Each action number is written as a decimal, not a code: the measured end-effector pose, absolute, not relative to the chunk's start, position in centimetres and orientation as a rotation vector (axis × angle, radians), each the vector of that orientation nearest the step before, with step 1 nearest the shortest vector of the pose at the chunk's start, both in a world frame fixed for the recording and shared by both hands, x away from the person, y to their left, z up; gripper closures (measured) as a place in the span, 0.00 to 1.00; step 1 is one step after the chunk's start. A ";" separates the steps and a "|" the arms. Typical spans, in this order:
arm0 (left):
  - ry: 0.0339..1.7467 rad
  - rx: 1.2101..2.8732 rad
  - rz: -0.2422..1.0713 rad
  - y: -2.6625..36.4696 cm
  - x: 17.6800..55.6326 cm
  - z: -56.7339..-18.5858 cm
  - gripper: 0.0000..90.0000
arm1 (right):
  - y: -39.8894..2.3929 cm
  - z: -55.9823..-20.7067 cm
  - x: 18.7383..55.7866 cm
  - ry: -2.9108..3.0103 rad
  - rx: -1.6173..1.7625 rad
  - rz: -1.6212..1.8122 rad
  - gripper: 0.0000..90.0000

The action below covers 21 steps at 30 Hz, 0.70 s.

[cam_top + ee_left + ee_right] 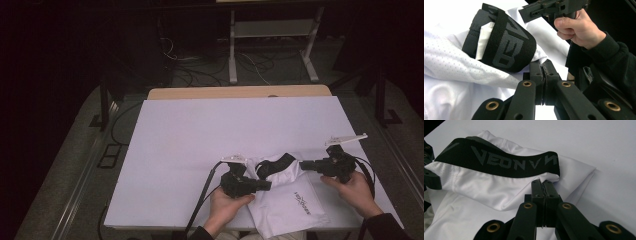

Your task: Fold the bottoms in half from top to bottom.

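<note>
Fingers (544, 185) apparently pinching white garment (486, 192)

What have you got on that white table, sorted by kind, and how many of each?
White garment with a black waistband: 1
Hand-held grippers, left gripper and right gripper, each clamped on the garment near the waistband: 2
Total: 3
</note>
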<state>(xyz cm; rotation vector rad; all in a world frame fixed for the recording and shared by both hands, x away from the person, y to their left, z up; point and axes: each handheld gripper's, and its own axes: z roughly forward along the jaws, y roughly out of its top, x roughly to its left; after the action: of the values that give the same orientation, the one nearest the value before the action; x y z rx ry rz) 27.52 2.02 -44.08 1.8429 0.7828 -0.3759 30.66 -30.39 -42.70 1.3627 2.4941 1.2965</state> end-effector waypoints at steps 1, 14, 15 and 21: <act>0.778 1.846 -0.373 2.0 27.4 -44.1 0.97 | -30.4 -42.7 30.6 2.499 1.362 1.295 0.97; 0.783 1.857 -0.385 1.6 26.0 -44.7 0.97 | -30.7 -42.9 29.8 2.533 1.368 1.280 0.97; 0.787 1.856 -0.393 1.6 26.0 -44.9 0.97 | -30.7 -42.9 29.8 2.533 1.371 1.279 0.97; 0.804 1.852 -0.398 1.6 25.7 -45.4 0.97 | -30.7 -43.0 29.7 2.545 1.373 1.268 0.97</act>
<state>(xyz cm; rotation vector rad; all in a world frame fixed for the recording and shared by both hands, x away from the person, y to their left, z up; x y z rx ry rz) 25.69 1.56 -45.44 1.8521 0.8038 -0.3979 29.66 -30.70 -43.02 1.3733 2.5454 1.2677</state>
